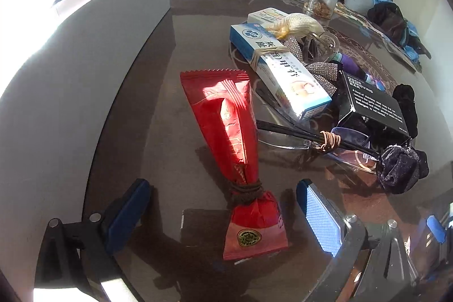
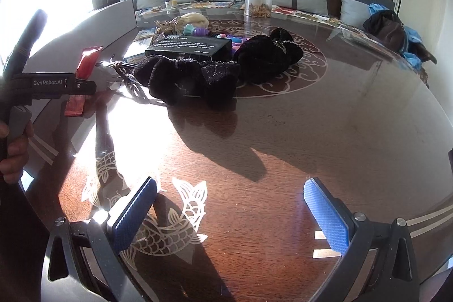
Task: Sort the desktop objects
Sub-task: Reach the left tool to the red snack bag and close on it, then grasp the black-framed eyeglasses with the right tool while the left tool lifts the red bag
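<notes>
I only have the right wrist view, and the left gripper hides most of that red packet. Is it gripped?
Observer: No. The red foil packet lies flat on the glass-topped table between the left gripper and its open fingers, untouched.
Operator: Anything wrapped around it?
Observer: A brown band is tied round its narrow neck.
Operator: And the box behind it?
Observer: A tan rubber band circles that white-and-blue carton.
</notes>
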